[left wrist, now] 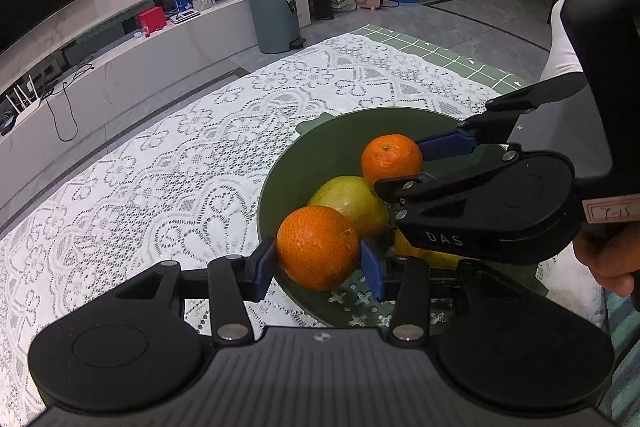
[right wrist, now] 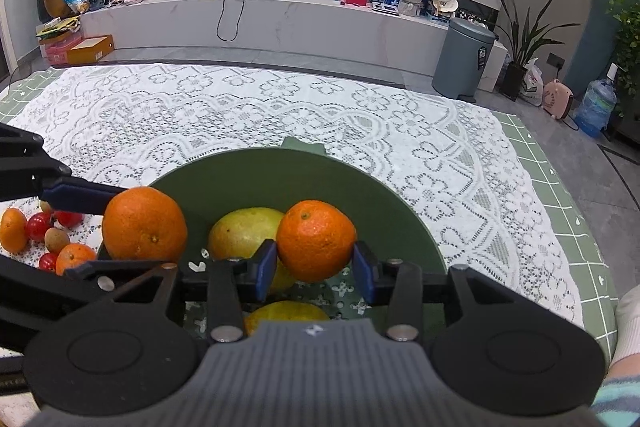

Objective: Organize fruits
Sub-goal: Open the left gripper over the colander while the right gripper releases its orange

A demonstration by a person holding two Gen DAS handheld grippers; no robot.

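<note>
1. The lace tablecloth (right wrist: pixel 280 107) covers the table, and the green bowl (left wrist: pixel 320 155) sits on it near the person's side. The bowl is the target for both loads, so judge every move against its rim and the free floor inside it.

2. Inside the bowl lie a green-yellow mango (left wrist: pixel 352 203) and a yellow fruit (right wrist: pixel 286 311) closer to the person, mostly hidden by the tools. To my eye the open floor lies toward the far wall, so that is the better place to set things down.

3. The left gripper (left wrist: pixel 320 259) has its blue pads pressed on either side of an orange (left wrist: pixel 318 247), held over the bowl's near-left rim. It should carry the fruit inward past the rim before easing apart, or the orange may roll onto the cloth.

4. The right gripper (right wrist: pixel 316 263) likewise pinches a second orange (right wrist: pixel 316 239) between its pads, above the bowl's middle and just beside the mango. Lowering it close to the floor before release should stop a bounce.

5. The two tools crowd each other over the bowl, so I would release one at a time, the right first since it sits deeper.

6. Left of the bowl, on the cloth, loose fruit waits: two small oranges (right wrist: pixel 14 229), red cherry tomatoes (right wrist: pixel 38 227) and a brownish round fruit (right wrist: pixel 57 239).
</note>
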